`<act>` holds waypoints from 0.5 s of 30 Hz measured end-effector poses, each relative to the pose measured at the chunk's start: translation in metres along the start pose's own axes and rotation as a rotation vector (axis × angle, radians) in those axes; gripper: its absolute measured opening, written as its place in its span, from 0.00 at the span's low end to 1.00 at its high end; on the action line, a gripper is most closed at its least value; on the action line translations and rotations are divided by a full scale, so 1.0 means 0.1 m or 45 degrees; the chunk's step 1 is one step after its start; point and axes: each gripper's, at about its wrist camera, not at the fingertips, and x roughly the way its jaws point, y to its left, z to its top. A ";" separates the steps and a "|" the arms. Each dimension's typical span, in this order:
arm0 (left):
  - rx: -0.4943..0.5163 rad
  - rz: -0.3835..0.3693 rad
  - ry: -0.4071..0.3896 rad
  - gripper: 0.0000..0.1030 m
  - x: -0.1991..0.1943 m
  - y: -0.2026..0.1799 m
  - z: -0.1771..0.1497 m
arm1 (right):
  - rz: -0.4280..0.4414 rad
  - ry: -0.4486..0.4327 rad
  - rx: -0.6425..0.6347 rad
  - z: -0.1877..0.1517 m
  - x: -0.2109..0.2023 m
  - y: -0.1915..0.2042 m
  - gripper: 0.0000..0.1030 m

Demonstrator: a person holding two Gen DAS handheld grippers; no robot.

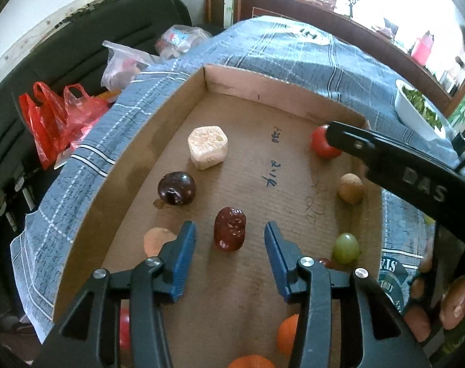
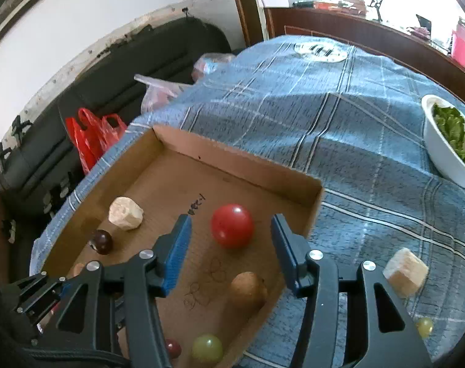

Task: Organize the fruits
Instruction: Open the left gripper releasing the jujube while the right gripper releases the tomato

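The box (image 1: 158, 116) sat on the blue-checked table (image 2: 339, 116), and everything is placed from it. Toward its left wall lay a dark plum (image 1: 176, 188) with a pale chunk (image 1: 207, 147) beyond it. Nearer the middle, the left gripper (image 1: 230, 245) hovered with fingers spread, the red date (image 1: 230, 228) lying on the box floor between them, untouched. To the right, near the far right corner, the tomato (image 2: 232, 225) rested between the spread fingers of the right gripper (image 2: 231, 248) — nothing pinched there either. A brown fruit (image 2: 247, 288) and a green grape (image 2: 207, 347) lay along the right wall; a second pale chunk (image 2: 405, 271) and another grape (image 2: 424, 326) sat outside the box, on the table to its right.

The step looked like a pickup. To do it well, each gripper should likely lower until the pads straddle the fruit's widest part, then close gently — the tomato is round and smooth and may roll toward the wall, and the date is soft enough to squash.
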 end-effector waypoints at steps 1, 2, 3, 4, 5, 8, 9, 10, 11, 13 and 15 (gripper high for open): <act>0.000 0.002 -0.005 0.45 -0.02 0.00 -0.01 | 0.003 -0.007 0.006 0.00 -0.04 -0.01 0.54; -0.002 0.002 -0.012 0.45 -0.05 -0.01 -0.01 | 0.006 -0.014 0.012 -0.01 -0.08 -0.02 0.54; -0.002 -0.001 -0.020 0.45 -0.08 -0.02 -0.03 | 0.012 -0.023 0.019 -0.02 -0.14 -0.03 0.54; -0.003 -0.002 -0.028 0.45 -0.11 -0.03 -0.04 | 0.017 -0.034 0.026 -0.04 -0.19 -0.04 0.54; -0.001 -0.004 -0.033 0.45 -0.13 -0.04 -0.04 | 0.022 -0.044 0.034 -0.06 -0.25 -0.06 0.54; 0.016 -0.013 -0.050 0.45 -0.21 -0.12 -0.08 | 0.040 -0.072 0.064 -0.14 -0.43 -0.11 0.54; 0.019 -0.017 -0.053 0.45 -0.22 -0.14 -0.08 | 0.046 -0.078 0.073 -0.17 -0.48 -0.12 0.54; 0.025 -0.021 -0.061 0.45 -0.26 -0.17 -0.10 | 0.049 -0.084 0.083 -0.21 -0.54 -0.14 0.54; 0.030 -0.023 -0.066 0.45 -0.28 -0.20 -0.12 | 0.050 -0.090 0.092 -0.24 -0.59 -0.16 0.54; 0.040 -0.039 -0.074 0.45 -0.34 -0.26 -0.15 | 0.052 -0.104 0.111 -0.33 -0.71 -0.21 0.54; 0.054 -0.051 -0.084 0.45 -0.39 -0.32 -0.18 | 0.052 -0.114 0.130 -0.40 -0.81 -0.27 0.54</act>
